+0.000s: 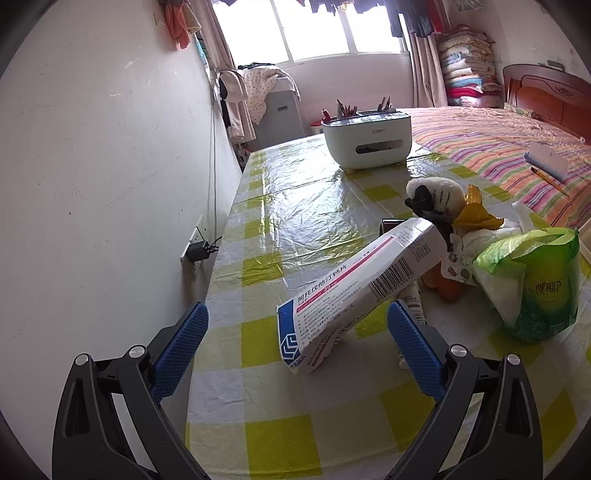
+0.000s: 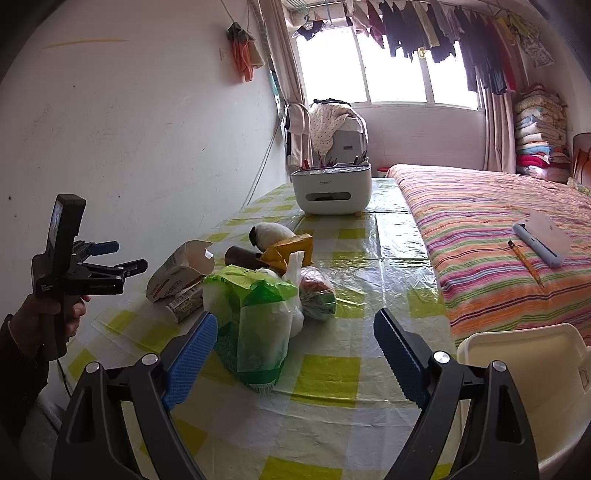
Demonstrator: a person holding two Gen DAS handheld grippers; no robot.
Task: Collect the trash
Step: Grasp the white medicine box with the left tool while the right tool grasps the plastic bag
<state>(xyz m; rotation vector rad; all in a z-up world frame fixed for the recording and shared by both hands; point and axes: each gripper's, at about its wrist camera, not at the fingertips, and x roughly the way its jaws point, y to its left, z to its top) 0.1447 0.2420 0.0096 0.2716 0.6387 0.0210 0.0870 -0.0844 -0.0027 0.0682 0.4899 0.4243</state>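
One medicine box point(image 1: 360, 291), one green bag point(image 2: 255, 325); both grippers' fingers spread, empty; only right wrist view shows the cream bin point(image 2: 532, 387)

A table point(image 2: 332, 380) under a yellow-checked plastic cloth stands against a scuffed white wall point(image 2: 147, 129). Just beside the table lies a striped bed point(image 2: 498, 229). Beyond the table, a bright window point(image 2: 391, 66) glows behind hanging clothes point(image 2: 443, 29), with folded quilts point(image 2: 539, 136) stacked near the bed's far corner.
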